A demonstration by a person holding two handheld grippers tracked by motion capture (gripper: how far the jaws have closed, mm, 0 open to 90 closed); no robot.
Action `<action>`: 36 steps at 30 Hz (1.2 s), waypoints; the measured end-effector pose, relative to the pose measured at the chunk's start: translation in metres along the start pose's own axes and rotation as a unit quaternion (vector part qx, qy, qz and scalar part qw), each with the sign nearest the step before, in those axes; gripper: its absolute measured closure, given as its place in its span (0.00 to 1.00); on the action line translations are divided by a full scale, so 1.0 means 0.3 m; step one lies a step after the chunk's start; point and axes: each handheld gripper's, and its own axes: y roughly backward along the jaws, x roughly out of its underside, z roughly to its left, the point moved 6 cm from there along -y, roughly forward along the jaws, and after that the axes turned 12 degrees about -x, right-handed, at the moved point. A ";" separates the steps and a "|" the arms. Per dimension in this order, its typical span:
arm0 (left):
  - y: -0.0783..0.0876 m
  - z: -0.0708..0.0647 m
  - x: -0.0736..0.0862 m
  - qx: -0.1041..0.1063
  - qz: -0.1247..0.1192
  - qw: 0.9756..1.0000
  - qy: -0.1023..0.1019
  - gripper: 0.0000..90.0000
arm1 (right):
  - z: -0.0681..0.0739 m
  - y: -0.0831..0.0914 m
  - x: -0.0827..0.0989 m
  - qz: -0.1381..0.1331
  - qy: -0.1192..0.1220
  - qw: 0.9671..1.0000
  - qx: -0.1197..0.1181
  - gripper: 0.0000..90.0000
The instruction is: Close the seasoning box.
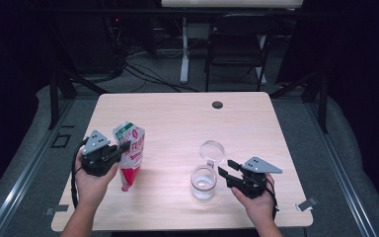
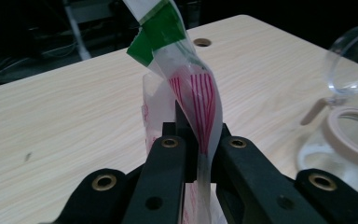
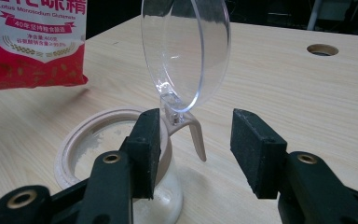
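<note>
Pale wooden table (image 1: pixel 177 113) with a round grommet hole (image 1: pixel 217 104); behind it, a black folding chair (image 1: pixel 237 44).

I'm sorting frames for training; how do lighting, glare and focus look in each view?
High view: dark surroundings, glare on the pale wooden table. Left gripper view: the red-and-white plastic pouch is soft up close. Right gripper view: the clear hinged jar lid shows reflections.

One red-and-white pouch (image 1: pixel 130 154), one glass jar (image 1: pixel 203 183) with hinged lid, two grippers, one table (image 1: pixel 177 118), one chair (image 1: pixel 237 42).
</note>
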 end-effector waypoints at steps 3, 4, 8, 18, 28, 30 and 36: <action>-0.008 -0.046 -0.010 0.017 -0.002 1.000 -0.015 1.00 | -0.003 0.007 0.003 0.001 0.001 1.000 0.003 0.58; -0.011 -0.061 -0.012 0.021 -0.003 1.000 -0.019 1.00 | -0.004 0.011 0.004 0.002 0.001 1.000 0.005 0.58; -0.028 -0.117 -0.009 0.042 0.002 0.998 -0.038 1.00 | -0.008 0.018 0.006 0.002 -0.002 1.000 0.007 0.58; -0.058 -0.230 -0.012 0.083 -0.005 0.994 -0.073 1.00 | 0.000 0.033 -0.005 -0.004 0.011 1.000 0.008 0.61; -0.047 -0.287 0.030 0.123 0.010 0.990 -0.074 1.00 | 0.009 0.056 -0.032 -0.010 0.007 1.000 -0.011 0.70; -0.041 -0.290 0.045 0.126 0.016 0.989 -0.075 1.00 | 0.023 0.073 -0.056 -0.016 0.016 1.000 -0.016 0.73; -0.003 -0.266 0.106 0.133 0.029 0.989 -0.065 1.00 | 0.079 0.068 -0.101 -0.002 0.048 0.997 -0.057 0.86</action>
